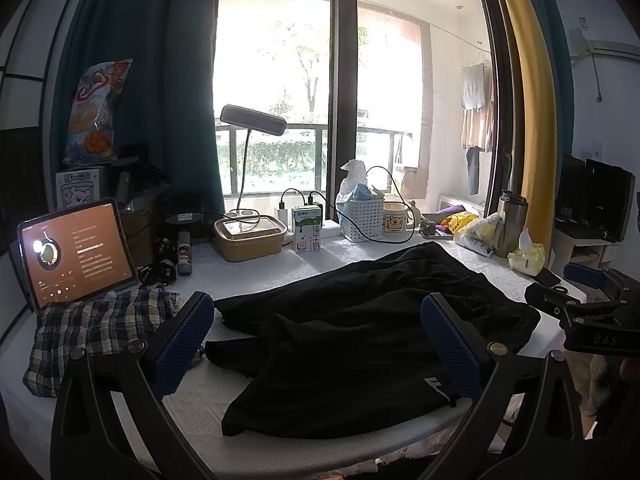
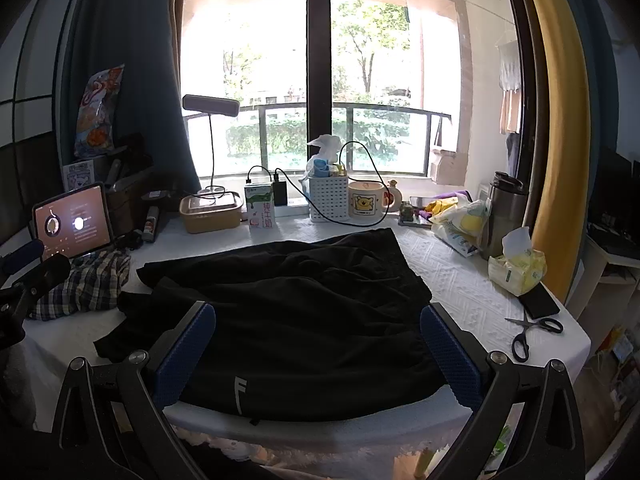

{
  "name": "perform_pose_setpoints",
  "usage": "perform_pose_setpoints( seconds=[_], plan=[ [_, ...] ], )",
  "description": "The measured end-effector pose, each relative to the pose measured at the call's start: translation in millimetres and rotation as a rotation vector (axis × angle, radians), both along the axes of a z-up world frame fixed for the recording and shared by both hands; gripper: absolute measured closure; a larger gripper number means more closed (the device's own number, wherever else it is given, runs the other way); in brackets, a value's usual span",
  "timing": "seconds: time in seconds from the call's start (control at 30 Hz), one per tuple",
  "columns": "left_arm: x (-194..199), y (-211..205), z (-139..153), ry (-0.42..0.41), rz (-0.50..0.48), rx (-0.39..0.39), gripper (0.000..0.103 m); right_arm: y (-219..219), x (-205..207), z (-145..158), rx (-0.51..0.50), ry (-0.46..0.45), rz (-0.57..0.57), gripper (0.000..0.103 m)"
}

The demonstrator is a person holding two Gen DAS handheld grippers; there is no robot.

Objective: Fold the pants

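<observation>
Black pants (image 1: pixel 360 328) lie crumpled across the white table (image 1: pixel 200 400), with a small grey logo near the front edge. My left gripper (image 1: pixel 320 344) hovers open above their near left part, nothing between its blue pads (image 1: pixel 188 340). The same pants (image 2: pixel 288 312) fill the middle of the right wrist view. My right gripper (image 2: pixel 320 356) stands open over their front edge, blue pads (image 2: pixel 452 356) wide apart and holding nothing. The right gripper's black body (image 1: pixel 592 316) shows at the right edge of the left wrist view.
A plaid cloth (image 1: pixel 96 332) and a lit tablet (image 1: pixel 76 252) sit at the left. Along the window stand a lamp (image 1: pixel 248 128), lunch box (image 1: pixel 250 240), milk carton (image 1: pixel 307 228), white basket (image 1: pixel 362 216) and mug (image 1: pixel 396 220). At the right lie scissors (image 2: pixel 532 332), a phone (image 2: pixel 538 300), tissues (image 2: pixel 518 268) and a flask (image 2: pixel 502 212).
</observation>
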State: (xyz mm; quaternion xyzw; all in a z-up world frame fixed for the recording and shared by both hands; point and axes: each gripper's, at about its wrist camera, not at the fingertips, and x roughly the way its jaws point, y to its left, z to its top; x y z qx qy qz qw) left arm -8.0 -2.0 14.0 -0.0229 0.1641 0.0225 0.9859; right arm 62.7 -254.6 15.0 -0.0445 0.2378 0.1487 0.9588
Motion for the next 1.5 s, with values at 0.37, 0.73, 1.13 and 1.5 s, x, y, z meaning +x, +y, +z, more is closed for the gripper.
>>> perform_pose_setpoints(
  seconds=[0.37, 0.73, 1.13, 1.5],
  plan=[
    [0, 2, 1, 0.007, -0.002, -0.008, 0.001, 2, 1, -1, 0.0, 0.004, 0.002, 0.0],
    [1, 2, 3, 0.012, -0.003, -0.028, 0.001, 2, 1, -1, 0.0, 0.003, 0.003, 0.0],
    [3, 4, 2, 0.018, 0.001, -0.033, 0.001, 3, 2, -3, -0.004, 0.009, 0.005, 0.0],
    [67, 34, -21, 0.198, 0.024, -0.049, 0.001, -6, 56, -24, -0.054, 0.094, -0.016, 0.0]
  ],
)
